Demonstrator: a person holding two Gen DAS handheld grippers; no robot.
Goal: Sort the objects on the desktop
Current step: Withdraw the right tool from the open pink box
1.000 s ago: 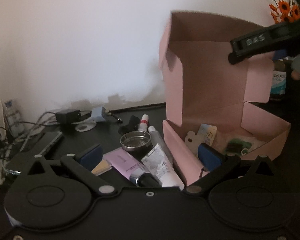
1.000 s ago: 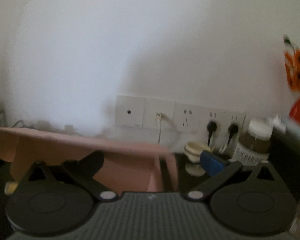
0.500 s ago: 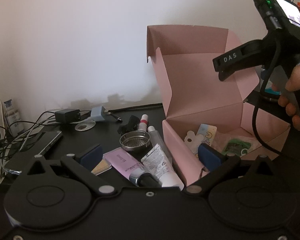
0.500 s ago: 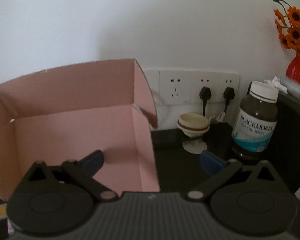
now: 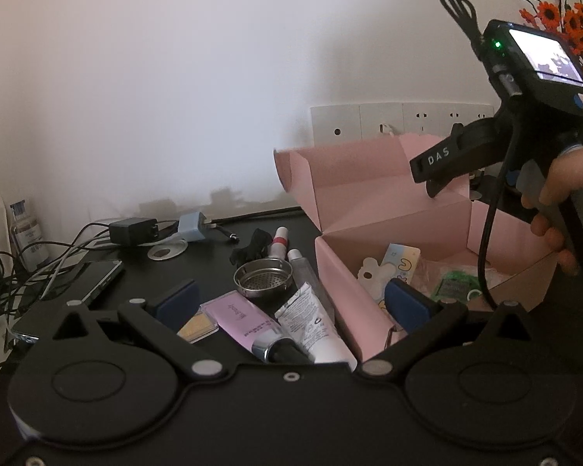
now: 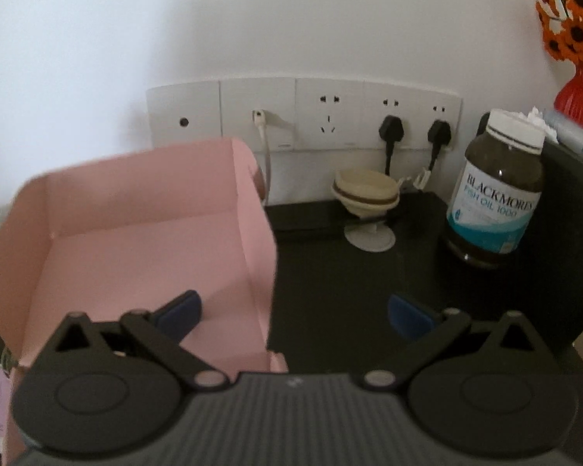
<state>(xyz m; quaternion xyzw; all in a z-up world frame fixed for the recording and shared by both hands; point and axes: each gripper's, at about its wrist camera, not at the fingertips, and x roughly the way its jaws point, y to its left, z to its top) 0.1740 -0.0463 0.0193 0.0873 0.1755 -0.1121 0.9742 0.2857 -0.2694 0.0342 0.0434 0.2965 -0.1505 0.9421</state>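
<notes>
- The lid of the pink box [image 5: 388, 209] has dropped back since half a second ago: it stood tall and nearly upright then, and now it leans away toward the wall, low enough that the wall sockets [image 5: 388, 120] show above it.
- The right gripper [image 6: 293, 312] has come down with it. In its own view the lid's right side flap now runs between the two blue pads, which stand wide apart and pinch nothing.
- From the left view the right tool is lower and nearer than before, with a hand [image 5: 567, 194] wrapped round its grip.
- The left gripper [image 5: 291, 306] has hardly moved, low over the black desk [image 5: 198, 256], fingers spread and empty.
- The box sits on the desk just right of the loose clutter, its near-left wall almost touching the white tube [image 5: 315, 326].
- Inside it lie a pale card with coloured shapes [image 5: 402, 262], a white bunny-shaped piece [image 5: 371, 275] and a green packet [image 5: 454, 285].
- Beside the box, outside it: a lilac tube [image 5: 248, 322] with a dark cap, a small metal strainer [image 5: 263, 277], a red-banded tube [image 5: 279, 244], a clear-bodied tube next to it, and a flat yellowish piece.
- Farther left lie a phone [image 5: 89, 283], chargers and tangled cables.
- On the right, by the wall: a brown fish oil bottle [image 6: 493, 190] and a small cream cup on a stand [image 6: 365, 194].
</notes>
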